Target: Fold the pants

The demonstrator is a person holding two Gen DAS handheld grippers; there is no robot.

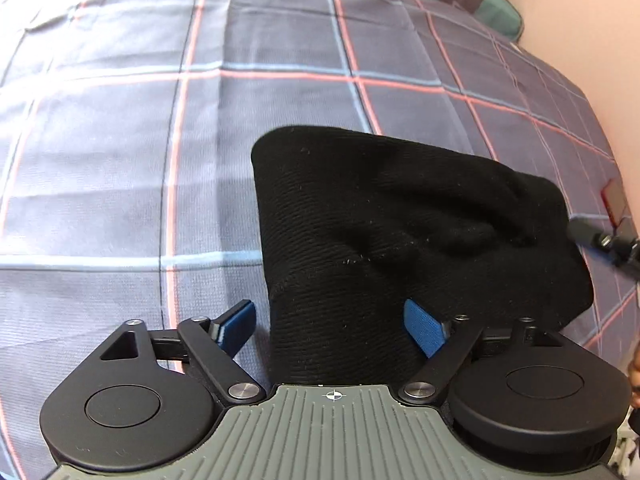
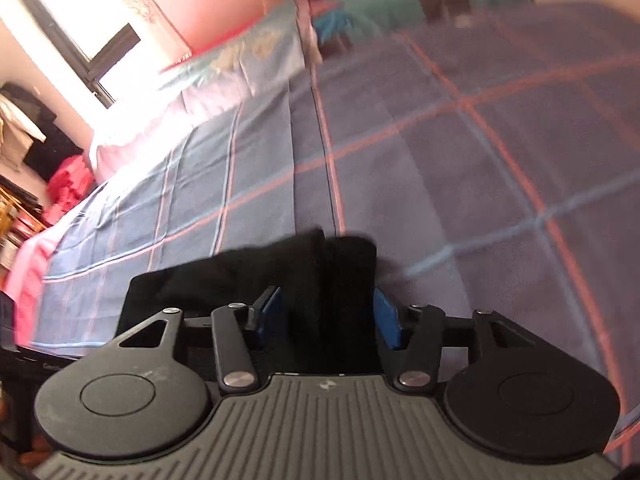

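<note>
The pants (image 1: 400, 240), black and bunched, lay on the checked bedspread (image 1: 120, 160). Only the left view showed their ribbed knit. There the left gripper (image 1: 336, 324) stood wide, one pad clear of the cloth. The blurred right view showed the right gripper (image 2: 328, 316) part-open around a fold, seemingly unpinched, with a window (image 2: 80, 12) beyond.

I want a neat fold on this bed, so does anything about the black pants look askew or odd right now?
The black pants are bunched, with a rumpled hollow near the right edge rather than a flat panel. The plaid bedspread beneath looks smooth. Nothing looks torn or spilled.
</note>
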